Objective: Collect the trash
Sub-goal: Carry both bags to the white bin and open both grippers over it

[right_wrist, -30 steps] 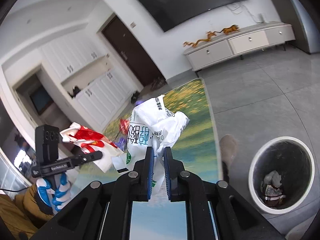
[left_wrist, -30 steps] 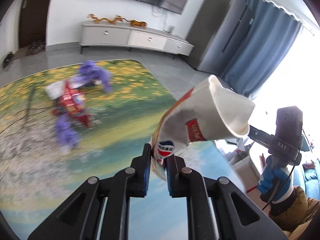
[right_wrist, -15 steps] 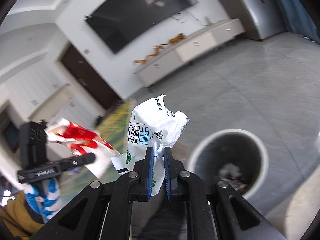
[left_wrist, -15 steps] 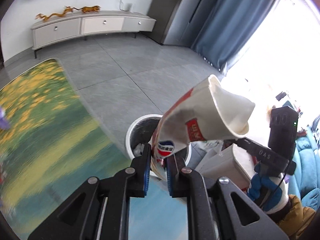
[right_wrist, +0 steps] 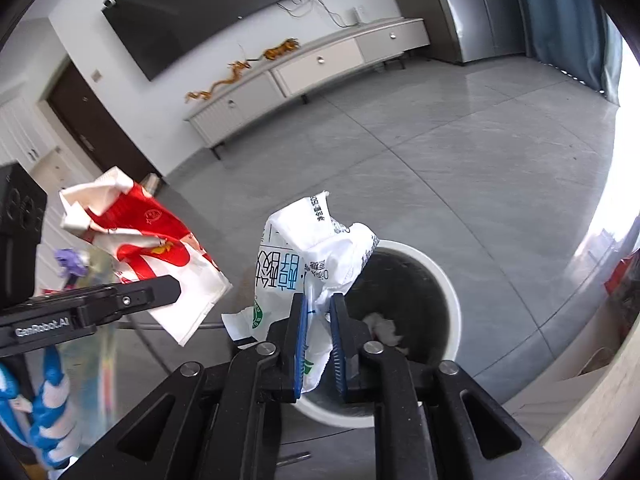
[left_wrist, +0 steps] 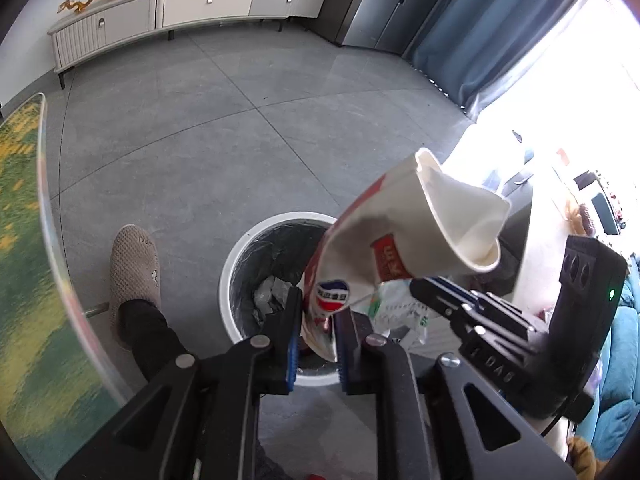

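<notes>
White bin rim point(left_wrist: 240, 256) lies below both opening grippers, crushed cup point(left_wrist: 404, 240) and wrapper point(right_wrist: 308, 256) between jaws.

We see a grey tiled floor point(left_wrist: 248, 128) carrying a round white bin point(left_wrist: 236, 264) with a dark liner and some crumpled rubbish inside. Just beside the bin stands a foot in a beige slipper point(left_wrist: 134, 268). A long low cabinet point(left_wrist: 180, 12) stands by the far wall.
</notes>
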`<state>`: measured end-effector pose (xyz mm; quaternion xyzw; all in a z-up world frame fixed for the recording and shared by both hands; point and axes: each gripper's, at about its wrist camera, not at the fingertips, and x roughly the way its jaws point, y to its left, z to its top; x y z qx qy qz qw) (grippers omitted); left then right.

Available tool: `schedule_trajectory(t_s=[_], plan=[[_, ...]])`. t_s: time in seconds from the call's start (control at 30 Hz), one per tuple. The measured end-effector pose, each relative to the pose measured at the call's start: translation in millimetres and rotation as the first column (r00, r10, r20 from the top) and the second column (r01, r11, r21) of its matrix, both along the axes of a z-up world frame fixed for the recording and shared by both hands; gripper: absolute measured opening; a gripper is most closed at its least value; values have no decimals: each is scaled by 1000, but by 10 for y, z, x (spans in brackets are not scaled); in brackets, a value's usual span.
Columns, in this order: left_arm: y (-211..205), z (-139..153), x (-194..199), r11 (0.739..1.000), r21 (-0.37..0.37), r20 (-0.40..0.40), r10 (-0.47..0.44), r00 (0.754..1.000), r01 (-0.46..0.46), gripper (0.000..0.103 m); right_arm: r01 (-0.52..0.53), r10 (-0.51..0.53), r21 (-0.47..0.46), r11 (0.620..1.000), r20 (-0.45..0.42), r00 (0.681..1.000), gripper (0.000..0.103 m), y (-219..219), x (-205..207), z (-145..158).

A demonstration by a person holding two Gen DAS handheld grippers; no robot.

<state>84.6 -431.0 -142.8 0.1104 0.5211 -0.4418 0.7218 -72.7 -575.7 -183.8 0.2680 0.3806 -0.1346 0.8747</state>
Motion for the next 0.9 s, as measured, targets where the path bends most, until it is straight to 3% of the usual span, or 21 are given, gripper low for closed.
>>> schedule_trajectory(t_s=[0.2,0.27,0.33,0.37,0.7,0.9], plan=[[-106,-104,106,999,6,-88,35,996,-34,16,32,-33,-8,999,-25,999,32,-28,-3,-91],[-120,-85,141,999,6,-82,47,996,-47,22,38,-38,-15,999,-23,999,37,-21,-44,-81],[-101,-75,135,998,2,-79,57,995,-57,36,45,-45,-21,999,-25,999,40,-16,-74,-58],[-101,-75,120,998,-2,-78,62,995,-62,37,48,-49,-22,999,-24,999,41,-17,-87,-51],[104,17,25,998,-25,-36,59,998,-60,38,61,-61,-32,998,24,998,51,84,-243,151],[369,214,-60,993,-82,20,93,996,-91,38,48,-44,-50,998,73,996,54,196,-271,370]])
